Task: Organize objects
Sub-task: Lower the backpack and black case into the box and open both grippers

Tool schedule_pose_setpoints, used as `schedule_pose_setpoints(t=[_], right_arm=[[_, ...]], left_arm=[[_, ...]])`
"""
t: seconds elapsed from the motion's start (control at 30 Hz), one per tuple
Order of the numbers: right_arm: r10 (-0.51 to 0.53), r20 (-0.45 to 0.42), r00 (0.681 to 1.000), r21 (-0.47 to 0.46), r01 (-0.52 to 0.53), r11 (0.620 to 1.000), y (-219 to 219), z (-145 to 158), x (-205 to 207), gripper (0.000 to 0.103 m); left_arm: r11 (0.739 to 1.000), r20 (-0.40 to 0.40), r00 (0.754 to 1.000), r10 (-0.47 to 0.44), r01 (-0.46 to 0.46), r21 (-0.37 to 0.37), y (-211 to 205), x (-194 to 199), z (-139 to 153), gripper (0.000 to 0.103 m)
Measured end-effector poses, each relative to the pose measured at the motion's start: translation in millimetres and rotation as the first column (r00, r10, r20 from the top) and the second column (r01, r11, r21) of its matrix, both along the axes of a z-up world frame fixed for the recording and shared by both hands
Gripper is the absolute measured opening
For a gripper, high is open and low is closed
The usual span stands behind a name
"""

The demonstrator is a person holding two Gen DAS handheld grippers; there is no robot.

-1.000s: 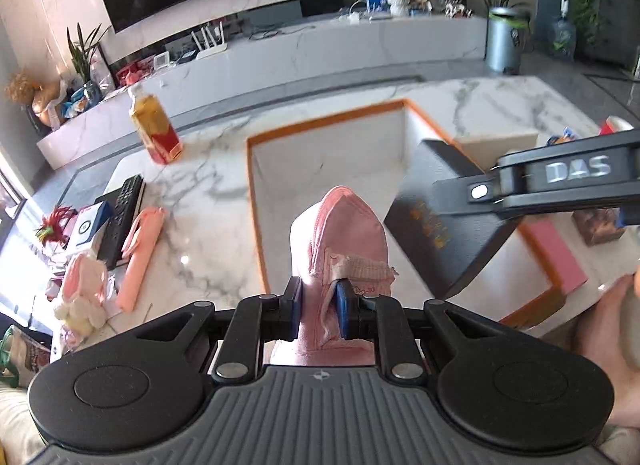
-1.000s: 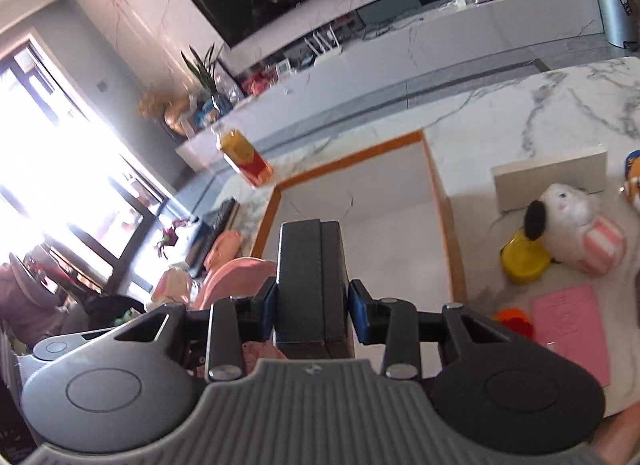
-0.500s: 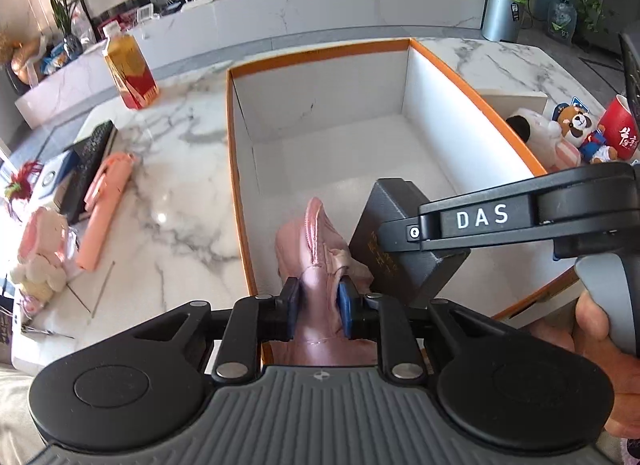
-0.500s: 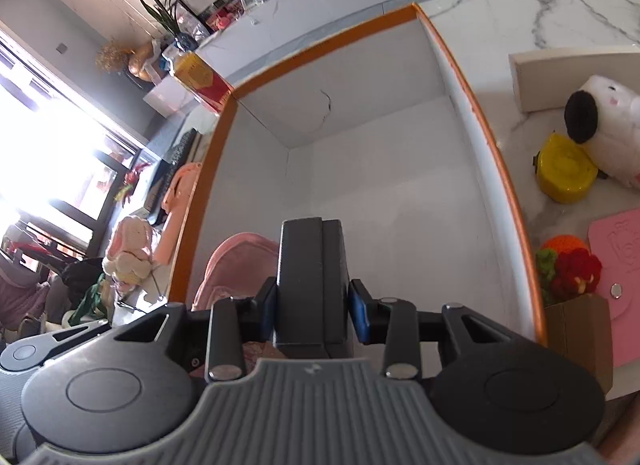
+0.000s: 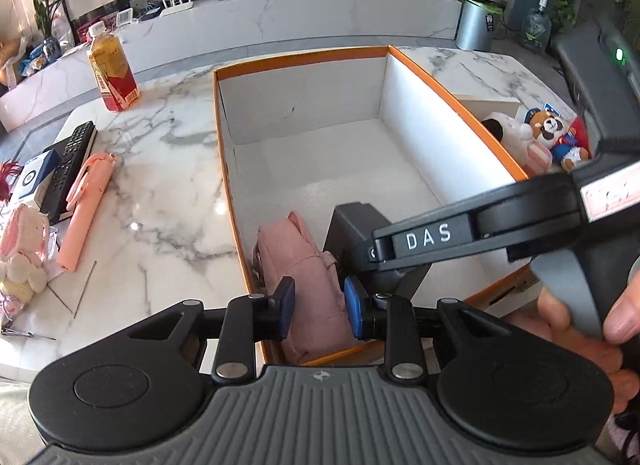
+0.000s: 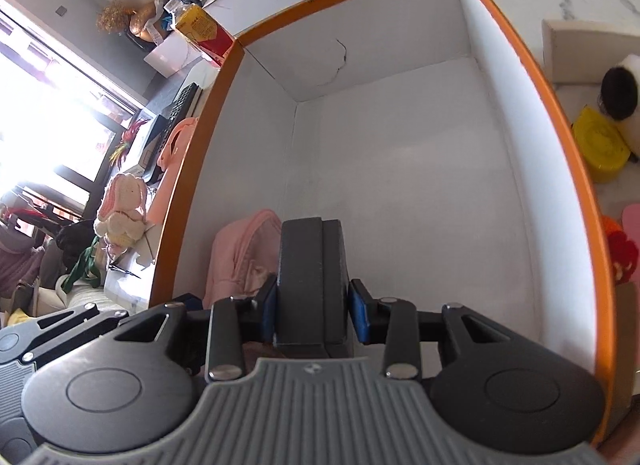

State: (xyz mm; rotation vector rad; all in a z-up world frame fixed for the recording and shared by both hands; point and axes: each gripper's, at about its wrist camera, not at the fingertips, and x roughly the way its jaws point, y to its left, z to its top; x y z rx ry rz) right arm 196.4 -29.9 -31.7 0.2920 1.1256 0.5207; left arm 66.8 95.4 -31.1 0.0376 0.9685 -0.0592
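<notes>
Your left gripper (image 5: 319, 307) is spread around the pink bag (image 5: 304, 273) in the box (image 5: 452, 93); your right gripper (image 6: 313, 315) pinches the dark case (image 6: 310, 281).

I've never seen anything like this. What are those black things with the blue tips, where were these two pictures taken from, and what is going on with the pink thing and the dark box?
No robot here: a person holds a hand-operated gripper in each hand, and each gripper carries a wide-angle camera looking along its two blue-tipped fingers. So one picture is the left gripper's view, the other the right's.

The left gripper has its fingers apart on either side of a pink pouch, which rests inside a big white box with an orange rim. The right gripper is closed on a dark grey box, lowered in beside the pouch.

Around it on the marble table lie a drink bottle, a remote control and plush toys.
</notes>
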Motion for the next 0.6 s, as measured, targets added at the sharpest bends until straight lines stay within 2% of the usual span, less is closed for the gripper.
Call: schedule_pose_setpoints(t=[0.13, 0.3, 0.47, 0.6], right_arm=[[0.032, 0.042, 0.999, -0.074, -0.029, 0.997, 11.5, 10.8, -4.3, 0.039], [-0.016, 0.100, 0.995, -0.159, 0.032, 0.987, 5.9, 17.4, 2.7, 0.039], [0.008, 0.058, 0.998, -0.206, 0.004, 0.979, 16.6, 2.6, 6.2, 0.039], [0.036, 0.016, 0.999, -0.179, -0.032, 0.983, 33.5, -6.6, 0.5, 0.038]], left_arm=[[1.000, 0.006, 1.000, 0.006, -0.005, -0.024, 5.0, -2.1, -1.3, 0.025], [0.999, 0.018, 1.000, 0.011, -0.010, -0.042, 9.9, -5.3, -0.7, 0.022], [0.998, 0.025, 1.000, 0.013, -0.011, -0.054, 11.5, -6.8, -0.3, 0.022], [0.998, 0.039, 0.999, 0.005, -0.003, -0.060, 14.0, -10.9, 0.8, 0.020]])
